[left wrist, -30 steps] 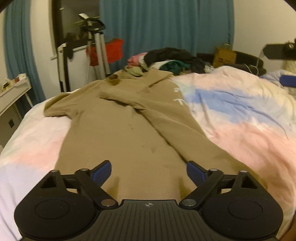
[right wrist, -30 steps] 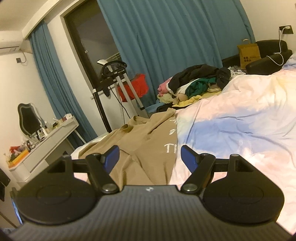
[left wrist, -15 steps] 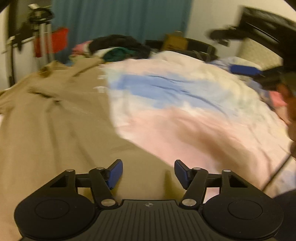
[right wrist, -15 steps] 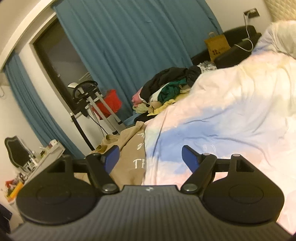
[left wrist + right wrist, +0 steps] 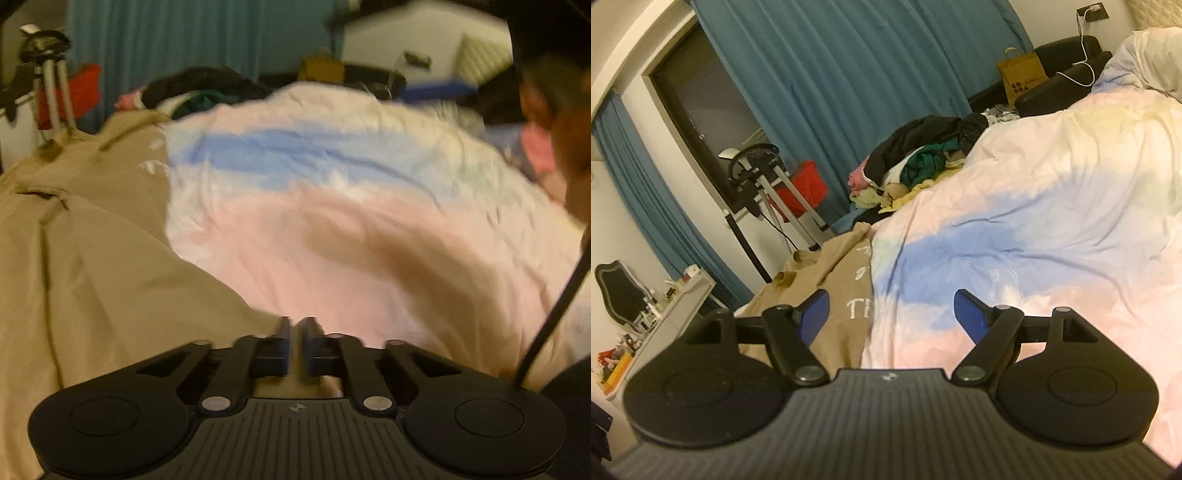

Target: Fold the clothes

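Note:
A tan garment (image 5: 85, 266) lies spread over the left part of the bed, with white lettering near its far edge. My left gripper (image 5: 294, 332) is shut on the near right edge of the tan garment, and tan cloth shows between its blue pads. The garment also shows in the right wrist view (image 5: 846, 291), ahead and to the left. My right gripper (image 5: 891, 308) is open and empty, held above the bed where the garment's edge meets the duvet.
A pastel pink, blue and white duvet (image 5: 362, 221) covers the bed. A pile of mixed clothes (image 5: 916, 162) lies at the far end. A tripod stand (image 5: 775, 192), a red item, blue curtains and a white dresser (image 5: 668, 314) stand at the left.
My left gripper swung right to the garment's near right edge and closed on it. My right gripper turned further right and stayed open.

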Demonstrator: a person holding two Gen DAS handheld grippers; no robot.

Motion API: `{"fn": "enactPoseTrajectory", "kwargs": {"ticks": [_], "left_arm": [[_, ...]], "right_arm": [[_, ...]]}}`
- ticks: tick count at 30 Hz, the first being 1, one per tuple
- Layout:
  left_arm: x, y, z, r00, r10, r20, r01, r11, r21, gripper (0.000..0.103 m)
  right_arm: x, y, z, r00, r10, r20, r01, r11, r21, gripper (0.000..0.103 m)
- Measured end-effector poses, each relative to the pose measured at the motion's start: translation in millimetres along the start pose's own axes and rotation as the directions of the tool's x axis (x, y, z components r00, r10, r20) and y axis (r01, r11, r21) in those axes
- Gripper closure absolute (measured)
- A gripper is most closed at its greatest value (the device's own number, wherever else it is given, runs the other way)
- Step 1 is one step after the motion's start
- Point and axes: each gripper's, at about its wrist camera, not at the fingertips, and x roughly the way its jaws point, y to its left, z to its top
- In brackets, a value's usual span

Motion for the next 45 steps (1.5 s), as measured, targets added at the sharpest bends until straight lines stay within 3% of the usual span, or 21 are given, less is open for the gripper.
{"fn": "enactPoseTrajectory", "kwargs": {"ticks": [6,11,15,21,24,27,29,33,35,37,38,39,41,45], "left_arm": [[-53,24,15,0.992,-0.009,0.124,0.023,0.993,-0.112,0.102],[-106,65,22,0.99,-0.011,0.142,0.045,0.971,-0.234,0.102],[-145,104,14,0.992,0.032,0.126,0.009,0.95,-0.313,0.102],[-161,152,-11,0.996,0.079,-0.052,-0.094,0.903,-0.42,0.102],[-148,168,-21,0.974,0.113,-0.195,-0.186,0.89,-0.416,0.102],[-133,192,-34,0.945,0.077,-0.317,-0.224,0.859,-0.46,0.102],[-133,203,-36,0.943,0.044,-0.33,-0.215,0.837,-0.503,0.102],[-141,209,-34,0.952,0.009,-0.306,-0.179,0.827,-0.532,0.101],[-147,209,-35,0.959,-0.008,-0.284,-0.153,0.827,-0.54,0.092],[-155,207,-36,0.967,-0.011,-0.253,-0.134,0.824,-0.55,0.071],[-157,208,-35,0.971,-0.012,-0.237,-0.126,0.82,-0.558,0.049],[-157,210,-33,0.975,-0.01,-0.221,-0.119,0.817,-0.564,0.034],[-159,214,-29,0.982,-0.007,-0.188,-0.105,0.81,-0.576,0.028],[-157,220,-21,0.991,0.001,-0.134,-0.082,0.8,-0.595,0.028]], "right_arm": [[0,3,-4,1.0,-0.018,-0.004,0.018,1.0,-0.004,0.026],[1,10,-7,1.0,-0.012,-0.018,0.012,1.0,-0.015,0.026],[0,17,-10,0.999,0.008,-0.032,-0.009,1.0,-0.025,0.026],[4,35,-20,0.998,0.015,-0.059,-0.02,0.997,-0.079,0.026],[9,46,-29,0.996,0.012,-0.09,-0.023,0.993,-0.119,0.026],[14,59,-40,0.992,0.012,-0.124,-0.033,0.986,-0.163,0.026],[16,67,-46,0.99,0.014,-0.141,-0.041,0.98,-0.192,0.026],[18,78,-54,0.986,0.021,-0.163,-0.058,0.972,-0.226,0.027],[19,81,-56,0.986,0.024,-0.167,-0.064,0.97,-0.233,0.027],[20,82,-57,0.985,0.028,-0.171,-0.068,0.97,-0.233,0.027],[20,82,-57,0.984,0.029,-0.174,-0.069,0.971,-0.23,0.027],[21,82,-57,0.984,0.03,-0.176,-0.07,0.971,-0.228,0.027],[22,81,-57,0.983,0.034,-0.181,-0.074,0.973,-0.217,0.027],[23,81,-57,0.981,0.049,-0.186,-0.087,0.976,-0.199,0.027]]}}
